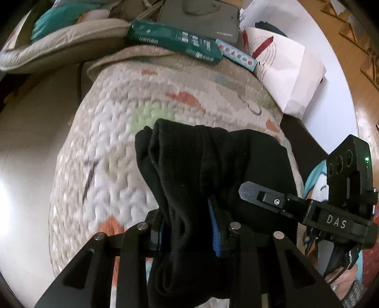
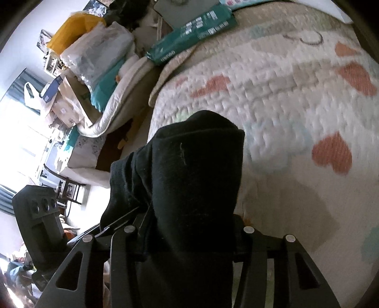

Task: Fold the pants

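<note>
The black pants hang bunched between both grippers above a quilted bed cover. My left gripper is shut on a thick fold of the pants, with its blue pads pressed against the cloth. My right gripper is shut on another bunch of the pants, which drapes over and hides its fingers. The right gripper also shows in the left wrist view, close to the right of the left one.
The quilted cover with orange hearts spreads below. A green package, a grey case and white papers lie at its far end. Piled bedding and bags are to the left. The floor lies left of the bed.
</note>
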